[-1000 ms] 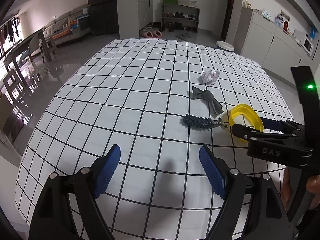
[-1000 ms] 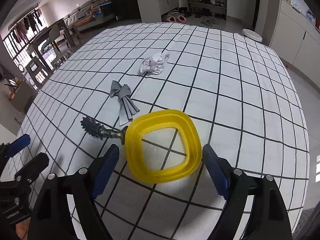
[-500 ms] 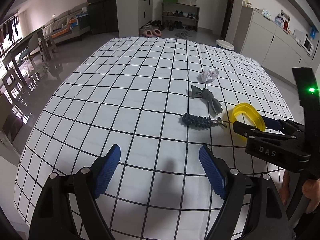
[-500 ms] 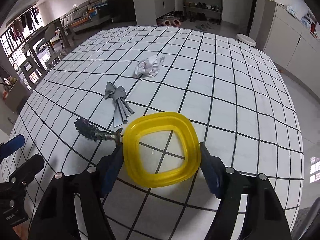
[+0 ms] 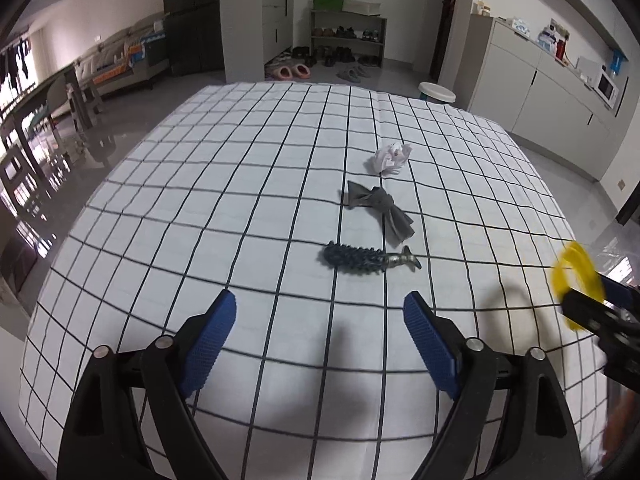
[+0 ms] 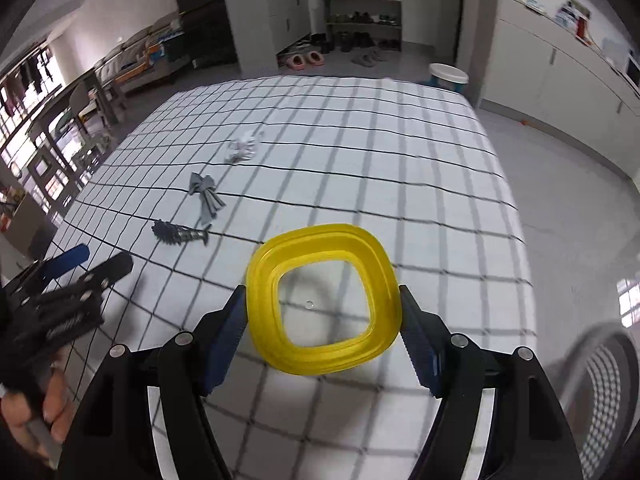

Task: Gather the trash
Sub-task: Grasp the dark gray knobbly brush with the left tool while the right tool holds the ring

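My right claw (image 6: 322, 322) grips one yellow ring (image 6: 323, 299), a rounded-square plastic frame; both blue pads press on its left and right edges and it hangs above the checked cloth (image 6: 400, 168), its shadow on the squares below it. From my left claw's camera that ring (image 5: 576, 280) shows edge-on, far off to the right.

My left claw (image 5: 320, 336) is wide and its jaws are opening, with nothing between the two blue pads (image 5: 208, 340), only bare cloth (image 5: 200, 184).

Three bits of trash lie on the cloth ahead of my left claw, in a line running away from it and slightly right. Nearest is one dark spiky piece with a metal tail (image 5: 366, 258), just ahead of my right-hand pad. Beyond it lies one grey bow-shaped scrap (image 5: 378, 206), near but not touching. Farthest is one crumpled white paper (image 5: 390, 158). Seen from my right claw, all three sit well ahead and to its left.

At the lower right of my right claw's camera there is one blurred mesh basket (image 6: 604, 384).
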`<state>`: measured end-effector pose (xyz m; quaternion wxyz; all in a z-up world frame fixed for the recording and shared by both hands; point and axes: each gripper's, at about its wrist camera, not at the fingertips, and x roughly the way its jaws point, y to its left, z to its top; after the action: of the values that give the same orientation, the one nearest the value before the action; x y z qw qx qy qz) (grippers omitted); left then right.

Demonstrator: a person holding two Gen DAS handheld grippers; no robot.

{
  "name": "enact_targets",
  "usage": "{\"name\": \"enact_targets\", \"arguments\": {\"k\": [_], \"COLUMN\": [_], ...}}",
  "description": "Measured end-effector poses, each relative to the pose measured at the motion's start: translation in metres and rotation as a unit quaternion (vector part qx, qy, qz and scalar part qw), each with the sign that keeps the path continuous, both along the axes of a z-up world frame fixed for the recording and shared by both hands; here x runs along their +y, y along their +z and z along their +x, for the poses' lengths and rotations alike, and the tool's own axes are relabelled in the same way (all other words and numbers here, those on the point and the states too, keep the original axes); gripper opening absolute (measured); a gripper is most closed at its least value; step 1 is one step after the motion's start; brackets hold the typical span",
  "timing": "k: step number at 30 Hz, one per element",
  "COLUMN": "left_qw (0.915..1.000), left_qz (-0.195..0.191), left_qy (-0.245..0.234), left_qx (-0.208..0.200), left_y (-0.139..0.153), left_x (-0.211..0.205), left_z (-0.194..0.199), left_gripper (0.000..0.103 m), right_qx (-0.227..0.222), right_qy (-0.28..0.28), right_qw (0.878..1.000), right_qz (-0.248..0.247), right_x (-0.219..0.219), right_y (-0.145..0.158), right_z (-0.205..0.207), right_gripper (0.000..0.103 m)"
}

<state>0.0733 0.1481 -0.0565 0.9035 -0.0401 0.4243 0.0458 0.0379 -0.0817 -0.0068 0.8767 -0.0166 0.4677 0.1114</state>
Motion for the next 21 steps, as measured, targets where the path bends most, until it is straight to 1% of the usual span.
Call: {"name": "enact_targets", "arguments": {"k": [4, 7, 12, 16, 21], "left_qw": [0.9999, 0.9998, 0.9986, 0.9976, 0.9972], "left_qz": [-0.003, 0.013, 0.028, 0.033, 0.028], "left_qy": [-0.009, -0.014, -0.045, -0.056, -0.056], "left_qx": [0.006, 0.003, 0.003, 0.022, 0.042], "left_y": [-0.004, -0.005, -0.007, -0.016, -0.029], "left_x": [-0.006, -0.015, -0.030, -0.035, -0.037], "left_z": [0.008, 0.013, 0.020, 0.033, 0.050], "left_gripper": [0.087, 0.093, 0.097, 0.097, 0.097], "right_qx": [-0.006, -0.011, -0.006, -0.010, -0.010], "right_qy": [-0.021, -0.036, -0.047, -0.046, -0.037], "right_qw": [1.000, 0.999, 0.997, 0.997, 0.996], "right_qz": [0.013, 0.026, 0.057, 0.068, 0.082], "right_x": [-0.020, -0.034, -0.049, -0.054, -0.056], "right_y": [0.005, 0.004, -0.001, 0.001, 0.004], "right_z": [-0.018, -0.028, -0.034, -0.035, -0.036], "right_gripper": [0.070, 0.070, 0.070, 0.070, 0.070]}}
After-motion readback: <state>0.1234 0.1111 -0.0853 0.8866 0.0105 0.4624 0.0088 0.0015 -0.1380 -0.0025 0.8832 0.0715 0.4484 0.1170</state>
